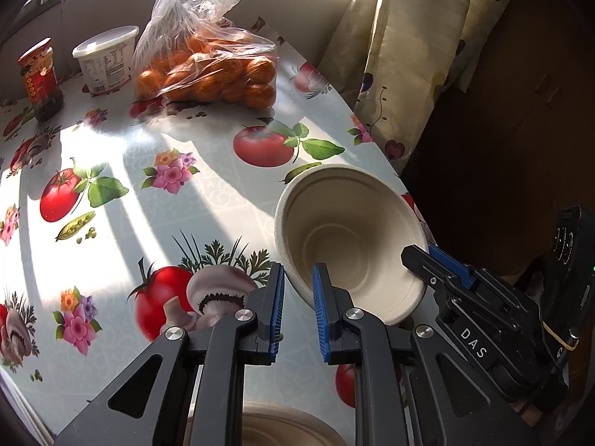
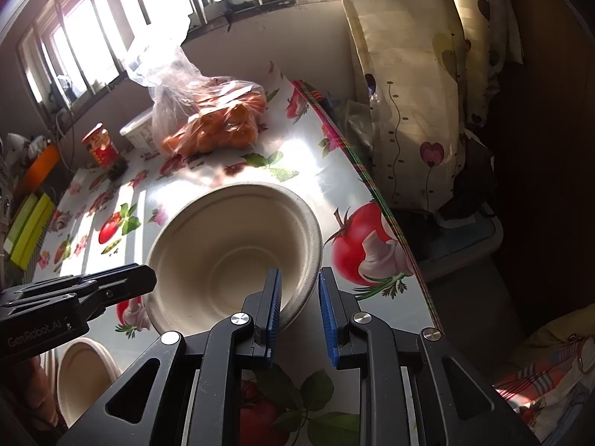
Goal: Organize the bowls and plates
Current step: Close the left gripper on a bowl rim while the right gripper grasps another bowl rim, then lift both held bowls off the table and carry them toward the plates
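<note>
Both grippers are clamped on one bowl [image 2: 234, 252], opposite rims. Left gripper [image 1: 298, 290] has its fingers pinching the near-left rim; right gripper [image 2: 299, 293] has fingers closed on the right rim. Bowl sits tilted by the worktop [image 1: 148, 171] edge, a second bowl [image 2: 83, 375] just beside it. Risks: thin pulp rim could crumple or slip out, and uneven pulling could tip it off the edge.
</note>
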A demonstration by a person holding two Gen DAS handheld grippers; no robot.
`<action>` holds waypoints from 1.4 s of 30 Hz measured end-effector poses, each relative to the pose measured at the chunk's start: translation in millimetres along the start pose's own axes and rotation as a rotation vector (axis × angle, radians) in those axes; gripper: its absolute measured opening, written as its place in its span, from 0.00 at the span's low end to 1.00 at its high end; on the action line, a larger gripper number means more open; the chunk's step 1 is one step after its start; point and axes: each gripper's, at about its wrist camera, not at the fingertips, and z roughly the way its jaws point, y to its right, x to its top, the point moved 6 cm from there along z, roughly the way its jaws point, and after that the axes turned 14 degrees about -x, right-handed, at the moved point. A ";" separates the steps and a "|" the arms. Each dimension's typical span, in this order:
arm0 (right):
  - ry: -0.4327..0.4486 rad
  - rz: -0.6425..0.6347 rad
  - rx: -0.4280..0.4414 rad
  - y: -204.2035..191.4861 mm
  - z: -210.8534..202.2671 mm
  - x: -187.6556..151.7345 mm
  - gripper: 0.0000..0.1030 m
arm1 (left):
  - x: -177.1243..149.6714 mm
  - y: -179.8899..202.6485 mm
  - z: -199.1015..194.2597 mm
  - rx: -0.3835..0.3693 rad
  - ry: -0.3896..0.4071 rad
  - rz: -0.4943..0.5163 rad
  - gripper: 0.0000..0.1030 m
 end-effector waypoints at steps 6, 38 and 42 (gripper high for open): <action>0.011 0.001 -0.001 -0.3 -6.2 0.5 0.20 | -0.7 2.0 -3.6 -0.002 0.010 0.003 0.16; 0.118 -0.022 -0.009 -24.2 -81.9 -14.4 0.20 | -27.6 18.5 -72.1 -0.022 0.125 0.061 0.16; 0.130 -0.028 -0.002 -30.6 -93.5 -20.7 0.20 | -35.8 17.5 -83.9 -0.020 0.139 0.064 0.16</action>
